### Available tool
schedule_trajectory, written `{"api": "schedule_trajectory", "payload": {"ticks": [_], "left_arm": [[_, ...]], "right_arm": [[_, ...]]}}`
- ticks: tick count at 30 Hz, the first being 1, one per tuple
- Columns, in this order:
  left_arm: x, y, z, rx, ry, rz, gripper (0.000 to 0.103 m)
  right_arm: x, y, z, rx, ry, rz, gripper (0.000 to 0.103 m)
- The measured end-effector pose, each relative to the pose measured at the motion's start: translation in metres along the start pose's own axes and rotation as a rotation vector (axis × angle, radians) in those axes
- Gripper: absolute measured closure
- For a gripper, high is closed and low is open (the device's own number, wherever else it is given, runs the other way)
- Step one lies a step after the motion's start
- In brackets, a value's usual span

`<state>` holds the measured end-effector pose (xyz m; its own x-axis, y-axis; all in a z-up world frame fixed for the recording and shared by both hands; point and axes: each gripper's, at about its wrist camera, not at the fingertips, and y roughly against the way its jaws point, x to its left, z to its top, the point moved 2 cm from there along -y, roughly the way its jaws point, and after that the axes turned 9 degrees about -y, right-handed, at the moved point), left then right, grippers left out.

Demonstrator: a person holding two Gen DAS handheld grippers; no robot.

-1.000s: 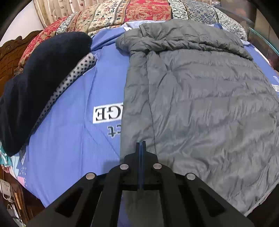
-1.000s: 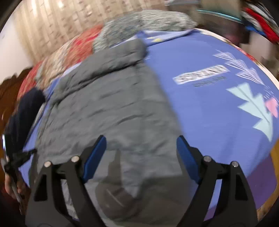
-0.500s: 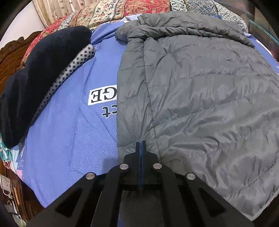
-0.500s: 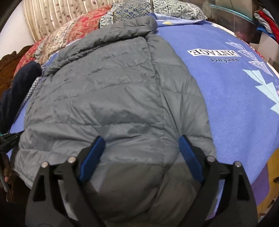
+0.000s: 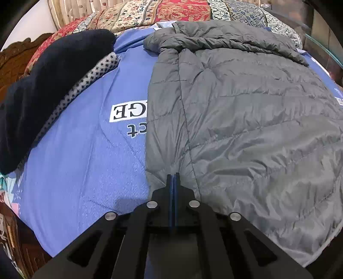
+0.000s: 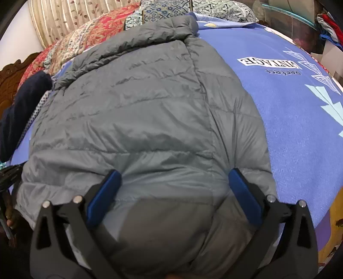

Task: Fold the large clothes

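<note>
A grey quilted puffer jacket (image 5: 246, 120) lies spread flat on a blue blanket (image 5: 81, 163), collar at the far end. My left gripper (image 5: 173, 178) is shut, its blue pads pressed together, over the jacket's near left edge; I cannot tell if fabric is pinched. In the right wrist view the jacket (image 6: 139, 111) fills the middle. My right gripper (image 6: 174, 184) is open wide, its blue pads (image 6: 107, 193) straddling the jacket's near hem, close above the fabric.
A dark navy garment with a dotted lining (image 5: 47, 85) lies at the left of the bed. Patterned red and cream bedding (image 5: 171, 12) lies behind the jacket. A carved wooden headboard (image 6: 12, 73) stands at the left. The blanket's printed part (image 6: 300, 90) is at the right.
The right gripper has swung from the blanket's side to over the jacket's near hem and come closer to it. The left gripper stays shut and has shifted only slightly.
</note>
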<state>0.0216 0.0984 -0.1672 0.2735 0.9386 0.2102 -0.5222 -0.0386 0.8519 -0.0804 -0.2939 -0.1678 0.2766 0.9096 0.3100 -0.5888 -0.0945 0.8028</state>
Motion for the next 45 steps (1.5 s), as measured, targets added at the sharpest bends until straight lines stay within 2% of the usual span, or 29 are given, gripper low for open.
{"api": "schedule_trajectory", "payload": {"ticks": [7,12,14,16,18,21,24,28,35,45], "left_arm": [[0.018,0.009,-0.011,-0.001,0.135,-0.118,0.075],[0.016,0.013,-0.020,0.004,0.140,-0.141,0.066],[0.012,0.016,-0.020,0.008,0.119,-0.128,0.059],[0.008,0.018,-0.021,0.016,0.103,-0.124,0.045],[0.006,0.021,-0.021,0.016,0.090,-0.096,0.038],[0.009,0.027,-0.022,0.011,0.102,-0.053,0.015],[0.019,0.037,-0.024,-0.012,0.137,-0.006,0.006],[0.023,0.044,-0.023,-0.023,0.138,0.027,0.002],[0.015,0.041,-0.022,0.023,0.079,0.106,0.001],[0.013,0.033,-0.023,0.071,0.082,0.081,0.000]], "right_arm": [[0.005,-0.002,0.000,-0.001,0.008,-0.016,0.005],[0.005,-0.002,0.000,-0.002,0.009,-0.017,0.005],[0.004,-0.002,0.000,-0.002,0.009,-0.015,0.005],[0.004,-0.002,0.000,-0.002,0.008,-0.013,0.005],[0.003,-0.002,0.001,-0.003,0.009,-0.011,0.005],[0.004,-0.002,0.000,-0.004,0.007,-0.011,0.005],[0.004,-0.002,0.000,-0.005,0.007,-0.010,0.005],[0.004,-0.002,0.000,-0.005,0.007,-0.011,0.005],[0.006,-0.002,0.000,-0.002,0.015,-0.021,0.005],[0.006,-0.004,0.001,0.006,0.031,-0.038,0.005]]}}
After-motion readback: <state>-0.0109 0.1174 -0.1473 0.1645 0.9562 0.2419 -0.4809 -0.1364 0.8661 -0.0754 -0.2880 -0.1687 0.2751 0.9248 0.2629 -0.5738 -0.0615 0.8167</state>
